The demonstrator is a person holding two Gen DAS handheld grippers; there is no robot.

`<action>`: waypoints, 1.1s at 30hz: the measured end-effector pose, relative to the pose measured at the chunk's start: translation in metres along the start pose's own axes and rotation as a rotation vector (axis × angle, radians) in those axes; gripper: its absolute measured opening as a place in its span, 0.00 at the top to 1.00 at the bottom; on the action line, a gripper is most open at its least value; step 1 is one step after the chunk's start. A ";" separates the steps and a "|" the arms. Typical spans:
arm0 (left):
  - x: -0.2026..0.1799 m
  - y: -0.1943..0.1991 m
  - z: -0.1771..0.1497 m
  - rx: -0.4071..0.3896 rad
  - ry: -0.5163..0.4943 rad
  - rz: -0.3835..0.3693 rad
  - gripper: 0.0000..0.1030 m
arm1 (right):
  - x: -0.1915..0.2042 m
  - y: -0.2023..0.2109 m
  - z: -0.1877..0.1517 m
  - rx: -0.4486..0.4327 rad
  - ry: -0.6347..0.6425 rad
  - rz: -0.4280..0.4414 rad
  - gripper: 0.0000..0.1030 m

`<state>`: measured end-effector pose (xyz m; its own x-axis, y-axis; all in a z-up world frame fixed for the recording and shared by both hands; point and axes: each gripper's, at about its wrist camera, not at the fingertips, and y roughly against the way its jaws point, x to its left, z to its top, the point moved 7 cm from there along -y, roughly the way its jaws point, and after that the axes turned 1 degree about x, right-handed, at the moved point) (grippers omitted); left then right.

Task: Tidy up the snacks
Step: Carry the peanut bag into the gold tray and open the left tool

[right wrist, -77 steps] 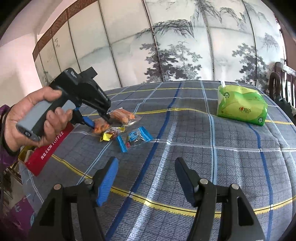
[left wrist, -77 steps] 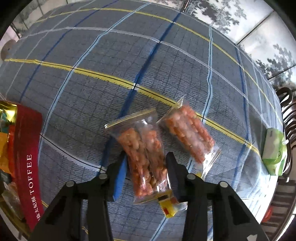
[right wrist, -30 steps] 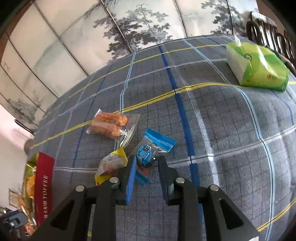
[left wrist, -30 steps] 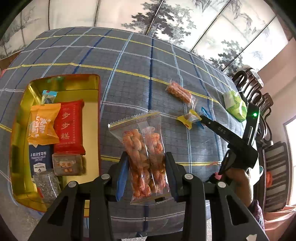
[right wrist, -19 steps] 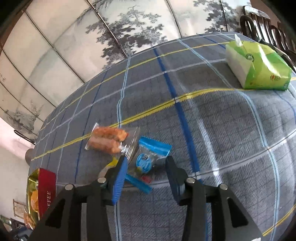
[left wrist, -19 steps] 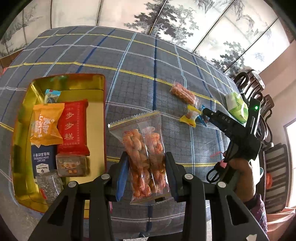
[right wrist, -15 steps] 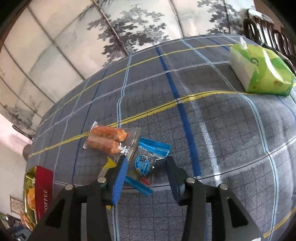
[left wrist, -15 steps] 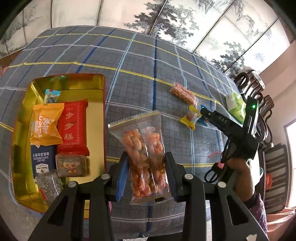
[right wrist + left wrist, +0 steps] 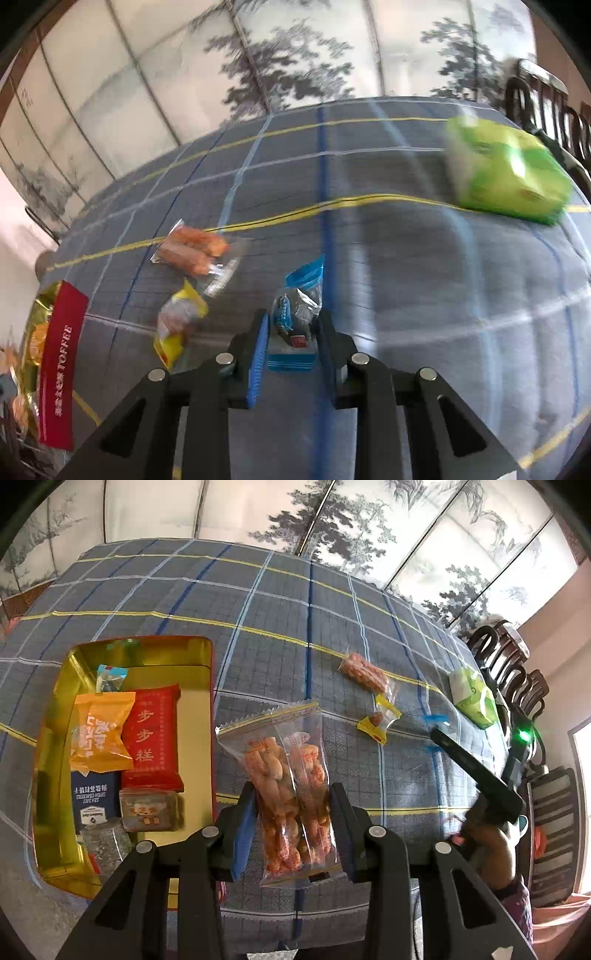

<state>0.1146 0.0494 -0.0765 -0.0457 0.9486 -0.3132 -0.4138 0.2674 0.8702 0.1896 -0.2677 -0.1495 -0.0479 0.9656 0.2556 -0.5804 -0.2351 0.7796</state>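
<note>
The right tool (image 9: pixel 291 332), which half a second ago straddled the blue-wrapped candy (image 9: pixel 297 321) with its jaws spread, has now closed on it — the wrapper sits pinched between the pads, and the view is smeared with motion. The left tool (image 9: pixel 291 812) is unchanged, clamped on the clear bag of orange snacks (image 9: pixel 286 782) held above the worktop (image 9: pixel 258 602), beside the gold tin (image 9: pixel 55 709).

Only the left wrist view looks into the tin: an orange packet (image 9: pixel 99 731), a red packet (image 9: pixel 153 734) and a dark blue one (image 9: pixel 94 797) lie inside. Only the right wrist view shows the tin's red TOFFEE side. Both show the second orange snack bag (image 9: pixel 194 251), the yellow-wrapped candy (image 9: pixel 177 321) and the green tissue pack (image 9: pixel 506 170) resting on the cloth.
</note>
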 end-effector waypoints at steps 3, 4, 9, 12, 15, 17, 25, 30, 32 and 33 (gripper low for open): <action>-0.001 0.001 -0.001 0.000 -0.004 0.002 0.66 | -0.021 0.020 -0.011 -0.007 -0.039 0.026 0.77; -0.001 0.002 -0.002 -0.002 -0.005 0.003 0.66 | -0.024 0.023 -0.014 -0.009 -0.043 0.028 0.77; 0.002 0.007 -0.006 -0.008 -0.008 0.020 0.66 | -0.027 0.033 -0.032 -0.033 0.020 -0.022 0.77; 0.009 0.014 -0.007 -0.023 -0.002 0.034 0.66 | -0.034 0.031 -0.040 -0.044 -0.006 -0.030 0.78; 0.016 0.022 -0.006 -0.046 0.000 0.050 0.71 | -0.040 0.032 -0.041 -0.071 -0.012 -0.030 0.78; 0.021 0.028 -0.006 -0.066 0.001 0.066 0.71 | -0.039 0.031 -0.039 -0.077 -0.003 -0.038 0.78; 0.040 0.027 -0.011 -0.041 0.022 0.051 0.75 | -0.042 0.029 -0.038 -0.075 -0.025 -0.021 0.78; 0.019 0.022 -0.008 -0.040 -0.024 0.028 0.48 | -0.041 0.029 -0.038 -0.074 -0.028 -0.011 0.78; 0.009 0.018 -0.002 -0.041 -0.058 0.035 0.48 | -0.042 0.029 -0.038 -0.074 -0.033 -0.005 0.77; 0.001 0.016 0.001 -0.031 -0.074 0.016 0.49 | -0.043 0.029 -0.038 -0.074 -0.035 0.000 0.77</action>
<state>0.1089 0.0551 -0.0627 0.0140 0.9630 -0.2691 -0.4420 0.2474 0.8622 0.1440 -0.3114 -0.1598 -0.0204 0.9609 0.2761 -0.6386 -0.2250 0.7359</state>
